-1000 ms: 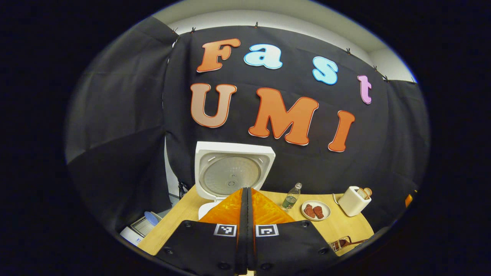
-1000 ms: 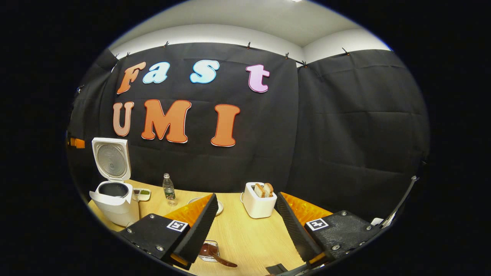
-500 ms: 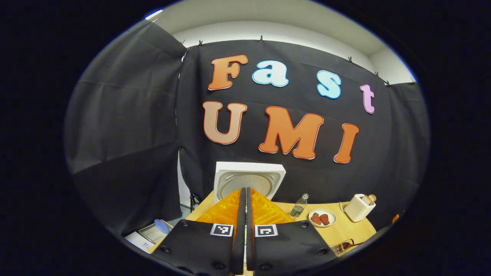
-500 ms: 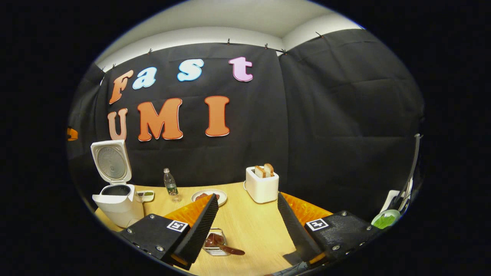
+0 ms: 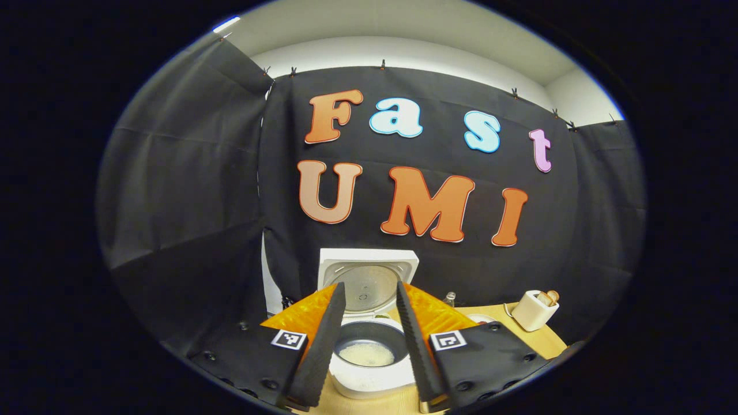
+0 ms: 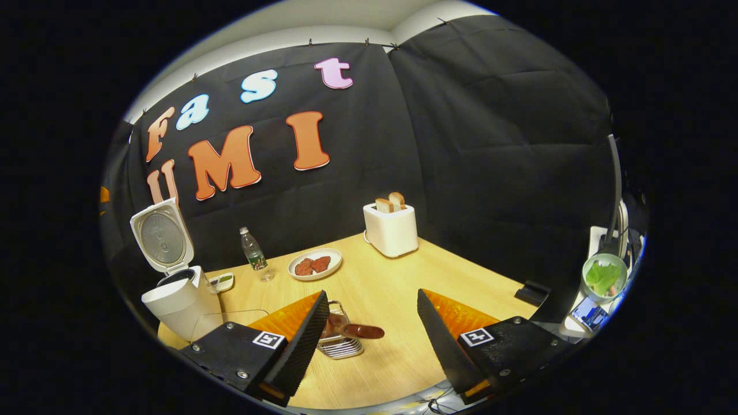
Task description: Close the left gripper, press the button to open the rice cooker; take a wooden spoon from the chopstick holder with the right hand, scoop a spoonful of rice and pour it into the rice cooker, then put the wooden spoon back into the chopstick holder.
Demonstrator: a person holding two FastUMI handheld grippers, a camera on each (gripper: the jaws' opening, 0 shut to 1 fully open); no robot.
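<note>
Since a second ago the left tongs (image 5: 369,346) have gone from pressed together to parted, and between their two halves the rice cooker (image 5: 372,357) now shows, its pot holding a pale layer of rice (image 5: 369,353). Its lid (image 5: 368,275) stands upright at the far side. To the right on the table (image 5: 539,340), a toaster (image 5: 533,309) stands with bread in its slots, and the top of a bottle (image 5: 449,298) peeks over the right half of the tongs.

The right gripper view has tipped downward since then, so more of the table (image 6: 398,276) shows. At the far left the rice cooker (image 6: 176,297) stands with its lid (image 6: 161,236) raised. Just right of it lies a small dish (image 6: 222,282), then an upright bottle (image 6: 252,252), then a plate (image 6: 315,264) with two reddish-brown pieces on it. The toaster (image 6: 391,227) stands farther right, near the back wall. Near the camera, the right tongs (image 6: 372,334) are spread wide and hold nothing. Just beside the left half of them stands the wire chopstick holder (image 6: 340,343), with the wooden spoon (image 6: 354,330) in it, the spoon's end leaning out to the right into the gap of the tongs; neither half touches it. At the far right edge, off the table, a green bowl (image 6: 603,275) holds leaves.
</note>
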